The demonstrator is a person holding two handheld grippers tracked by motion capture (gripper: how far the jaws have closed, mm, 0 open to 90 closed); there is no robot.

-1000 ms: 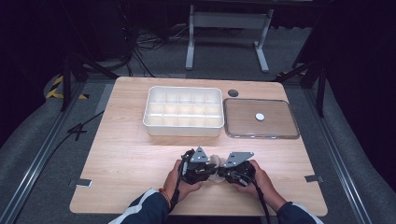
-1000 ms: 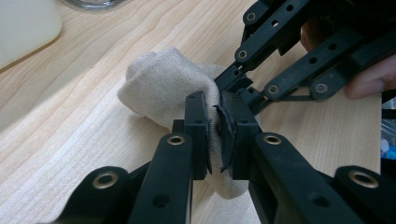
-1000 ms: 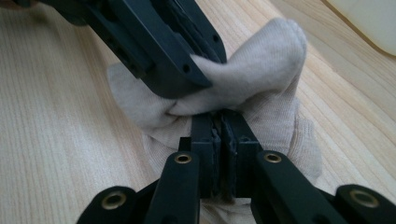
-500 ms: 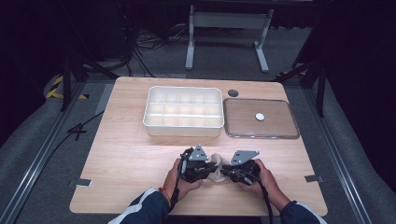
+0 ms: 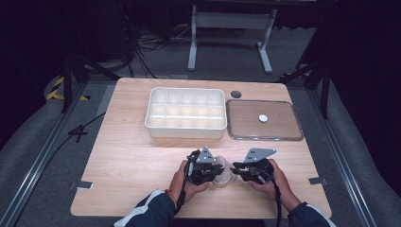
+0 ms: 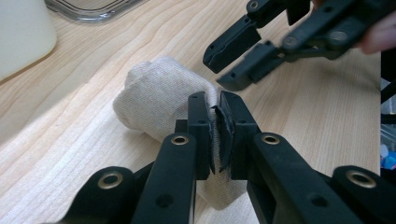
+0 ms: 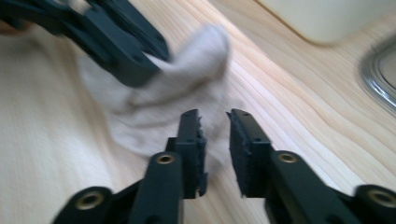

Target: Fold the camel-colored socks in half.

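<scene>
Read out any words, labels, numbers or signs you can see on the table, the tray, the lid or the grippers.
None: no readable text anywhere.
White compartmented plastic tray: plain.
Clear flat lid with a white round knob: no label.
Beige rolled cloth: no tag.
Light wooden table and both black grippers: no markings.

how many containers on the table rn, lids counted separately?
2: a white divided tray at the table's far centre, and a clear lid lying flat just right of it. Nothing seems hidden.
</scene>
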